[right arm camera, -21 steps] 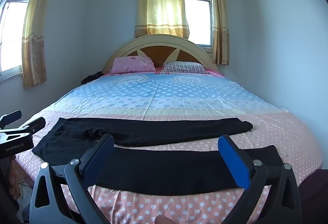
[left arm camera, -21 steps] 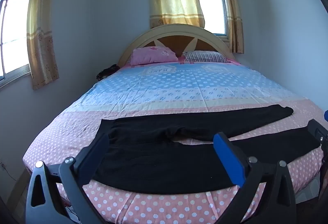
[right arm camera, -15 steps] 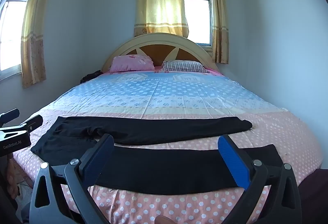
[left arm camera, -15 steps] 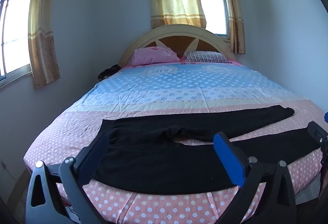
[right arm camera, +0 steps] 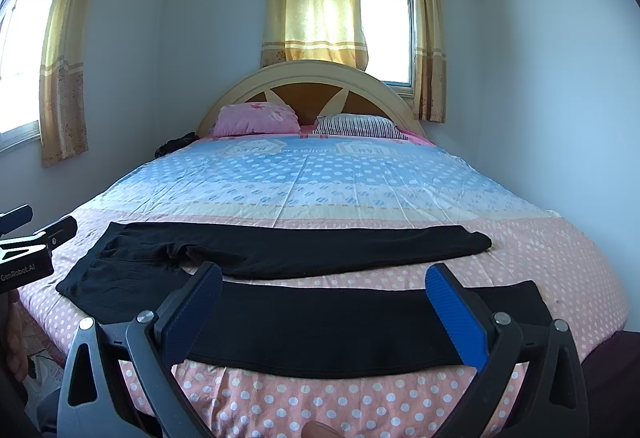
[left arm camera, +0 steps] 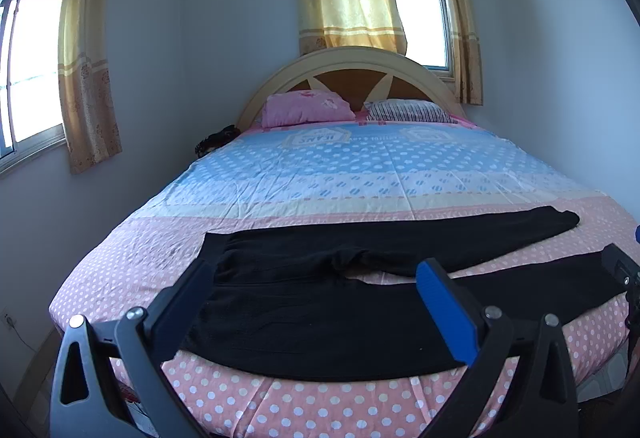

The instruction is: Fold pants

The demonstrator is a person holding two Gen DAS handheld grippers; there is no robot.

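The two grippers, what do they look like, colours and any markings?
Both the left gripper and the right gripper have black frames with triangular cut-outs, silver bolts and blue ribbed pads on the jaws. The left one's side, seen from the right wrist, carries white GenRobot.AI lettering.

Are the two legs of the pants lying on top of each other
No, the pants lie spread on the bed, both legs apart with pink sheet showing between them.

My view took in a bed (left arm camera: 280, 173) under a dotted sheet, blue toward the headboard and pink near me. Black pants (left arm camera: 320, 302) lay flat across the pink end, waist to my left, legs spread apart toward the right. A pink pillow (left arm camera: 306, 107) and a striped pillow (left arm camera: 408, 111) sat side by side at the head.
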